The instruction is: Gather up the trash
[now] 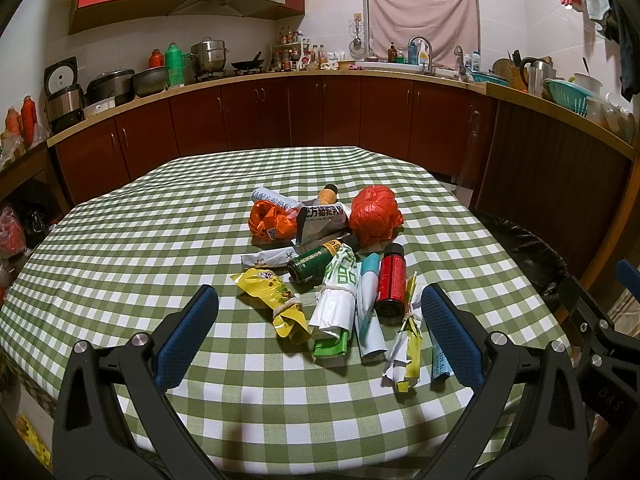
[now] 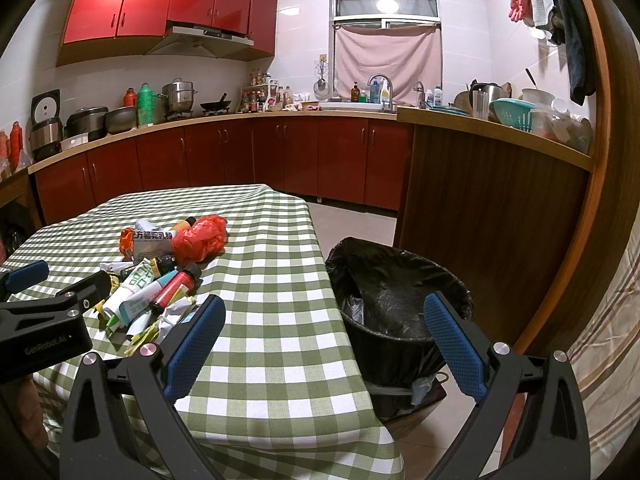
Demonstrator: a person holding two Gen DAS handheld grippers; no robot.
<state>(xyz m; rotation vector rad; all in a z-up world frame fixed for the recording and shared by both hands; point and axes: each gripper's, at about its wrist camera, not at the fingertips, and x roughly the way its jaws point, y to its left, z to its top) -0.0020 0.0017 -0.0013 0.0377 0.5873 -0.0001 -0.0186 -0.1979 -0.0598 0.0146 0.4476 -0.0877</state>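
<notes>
Fingers [image 1: 188, 332] spread on 2 empty grippers; 2 orange bags [image 1: 375, 216], 1 bin [image 2: 396, 300].

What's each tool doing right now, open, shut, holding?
Left tool: open, empty, above the trash pile.
Right tool: open, empty, near the bin.

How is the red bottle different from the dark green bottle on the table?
The red bottle is bright red and lies pointing nearly straight at the left gripper's camera; the dark green bottle is dark with a yellow label patch and lies slanted. The green one is partly tucked under a wrapper; the red one lies on top. Both lie on their sides with black ends.
</notes>
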